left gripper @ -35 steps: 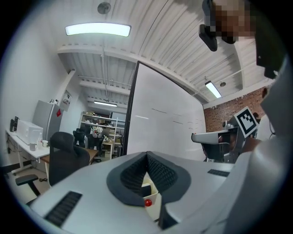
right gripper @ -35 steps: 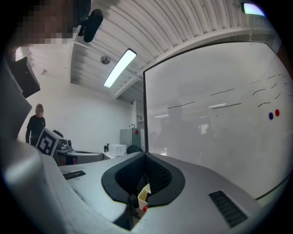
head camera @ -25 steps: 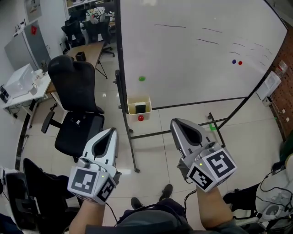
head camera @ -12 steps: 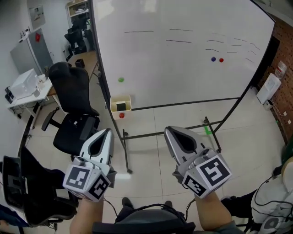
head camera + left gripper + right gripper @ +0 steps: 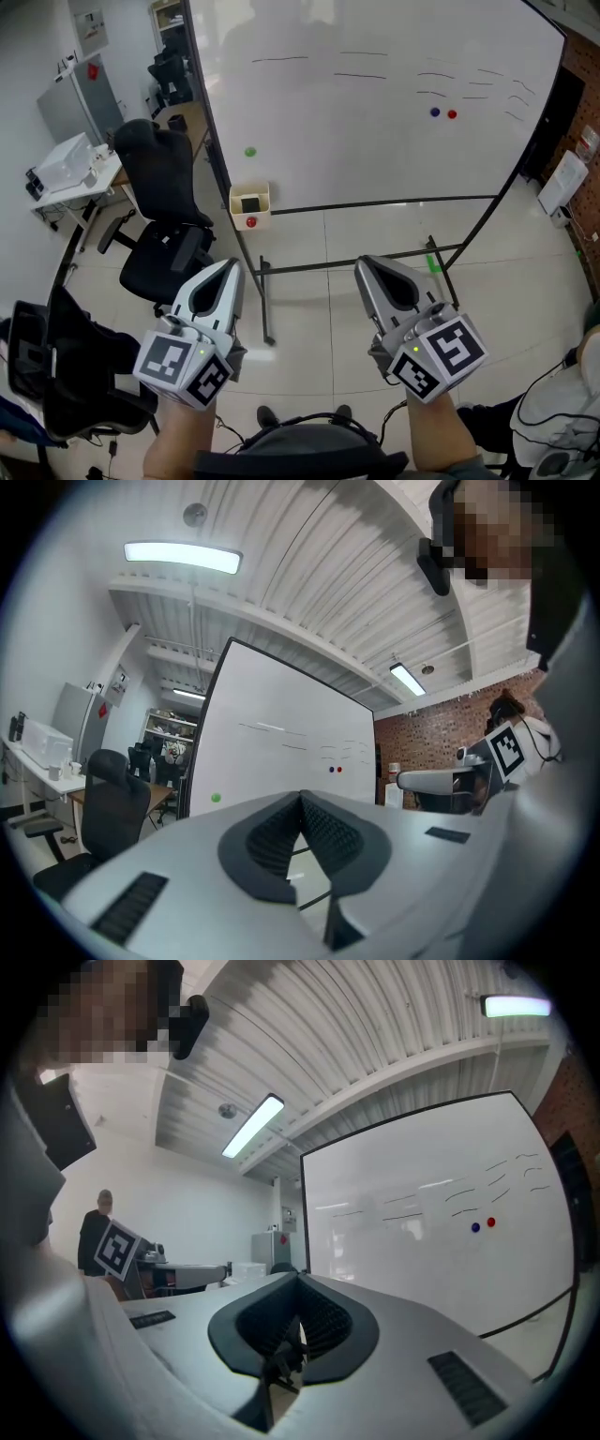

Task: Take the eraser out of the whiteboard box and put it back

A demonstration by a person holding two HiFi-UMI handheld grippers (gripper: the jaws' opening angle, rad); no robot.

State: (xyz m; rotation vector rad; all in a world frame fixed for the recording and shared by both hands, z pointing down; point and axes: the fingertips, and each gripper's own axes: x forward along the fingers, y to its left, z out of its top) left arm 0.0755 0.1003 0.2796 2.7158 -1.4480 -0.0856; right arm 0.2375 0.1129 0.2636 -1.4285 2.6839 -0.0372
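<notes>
Fingers (image 5: 272,834) on my left gripper (image 5: 228,268) are sitting closed on nothing, and the right gripper (image 5: 367,266) fingers (image 5: 328,1321) likewise. The eraser (image 5: 249,203) is lying in the yellow box (image 5: 235,215) on the whiteboard (image 5: 375,122), well ahead of me. I'm judging nothing is done yet.

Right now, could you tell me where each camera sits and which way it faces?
Head view: on the person's head, steeply down at the whiteboard and its yellow box; both forearms, left gripper and right gripper show.
Left gripper view: on the left gripper, level along its shut, empty jaws toward the whiteboard; the right gripper shows at right.
Right gripper view: on the right gripper, likewise facing the whiteboard; the left gripper shows at left.
Shared: all show the blue magnet and red magnet.
</notes>
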